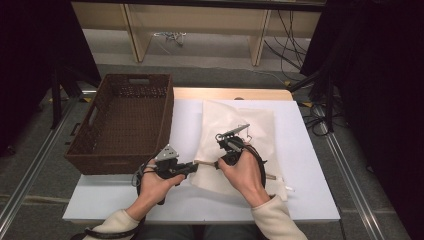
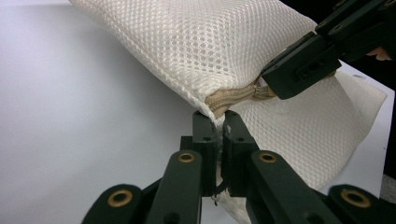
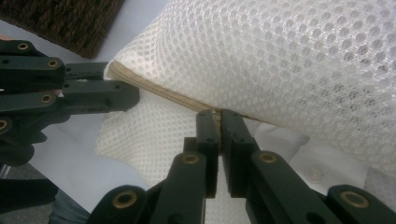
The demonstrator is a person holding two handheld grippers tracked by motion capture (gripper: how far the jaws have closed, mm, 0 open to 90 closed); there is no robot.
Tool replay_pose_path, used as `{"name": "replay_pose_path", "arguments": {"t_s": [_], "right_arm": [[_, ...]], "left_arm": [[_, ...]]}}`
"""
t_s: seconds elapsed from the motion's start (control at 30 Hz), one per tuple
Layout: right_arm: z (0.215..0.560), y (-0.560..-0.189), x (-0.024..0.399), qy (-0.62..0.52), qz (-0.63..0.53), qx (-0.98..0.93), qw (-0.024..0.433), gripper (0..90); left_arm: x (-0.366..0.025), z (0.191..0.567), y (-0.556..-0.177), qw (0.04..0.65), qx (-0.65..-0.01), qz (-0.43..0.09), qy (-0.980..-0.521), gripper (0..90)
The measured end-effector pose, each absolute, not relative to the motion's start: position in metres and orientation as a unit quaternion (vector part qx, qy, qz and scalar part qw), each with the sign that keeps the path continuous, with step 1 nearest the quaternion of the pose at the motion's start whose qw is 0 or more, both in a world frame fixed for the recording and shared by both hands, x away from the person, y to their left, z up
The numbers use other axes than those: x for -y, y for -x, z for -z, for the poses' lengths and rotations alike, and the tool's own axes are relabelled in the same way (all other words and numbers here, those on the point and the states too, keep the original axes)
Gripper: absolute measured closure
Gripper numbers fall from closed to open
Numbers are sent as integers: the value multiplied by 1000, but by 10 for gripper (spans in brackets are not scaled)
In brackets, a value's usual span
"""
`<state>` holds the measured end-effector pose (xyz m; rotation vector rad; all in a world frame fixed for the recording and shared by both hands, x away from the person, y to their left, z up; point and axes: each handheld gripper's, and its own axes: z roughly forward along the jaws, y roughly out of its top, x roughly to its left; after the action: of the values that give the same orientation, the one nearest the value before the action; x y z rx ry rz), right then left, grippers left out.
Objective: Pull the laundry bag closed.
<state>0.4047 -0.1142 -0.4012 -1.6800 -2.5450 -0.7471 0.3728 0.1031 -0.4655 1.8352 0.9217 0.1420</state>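
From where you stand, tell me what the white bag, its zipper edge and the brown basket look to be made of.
White bag: soft synthetic mesh fabric, likely polyester; regular small holes, limp folds.
Zipper edge: beige woven tape with fine teeth, probably plastic; too small to be sure.
Brown basket: dark woven wicker or a plastic imitation; matte plaited weave, cut-out handles.

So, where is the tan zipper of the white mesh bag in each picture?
High view: the zipper is a short tan strip at the bag's near left edge, between the two grippers.
Left gripper view: centre, just above the jaws.
Right gripper view: a slanted tan line from upper left to centre.
Shared landmark: the white mesh bag.
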Motion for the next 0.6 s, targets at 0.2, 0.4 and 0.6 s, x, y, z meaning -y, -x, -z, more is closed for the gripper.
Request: {"name": "replay_pose_path", "arguments": {"t_s": [0.2, 0.4, 0.6], "right_arm": [[401, -405, 115, 544, 233, 806, 2, 877], [401, -405, 117, 538, 235, 809, 0, 876], [400, -404, 117, 543, 235, 806, 1, 876]], "left_arm": [[-104, 466, -374, 521, -390, -65, -756, 854], [-105, 466, -374, 519, -386, -69, -759, 853], [-105, 465, -374, 519, -390, -69, -757, 853]]}}
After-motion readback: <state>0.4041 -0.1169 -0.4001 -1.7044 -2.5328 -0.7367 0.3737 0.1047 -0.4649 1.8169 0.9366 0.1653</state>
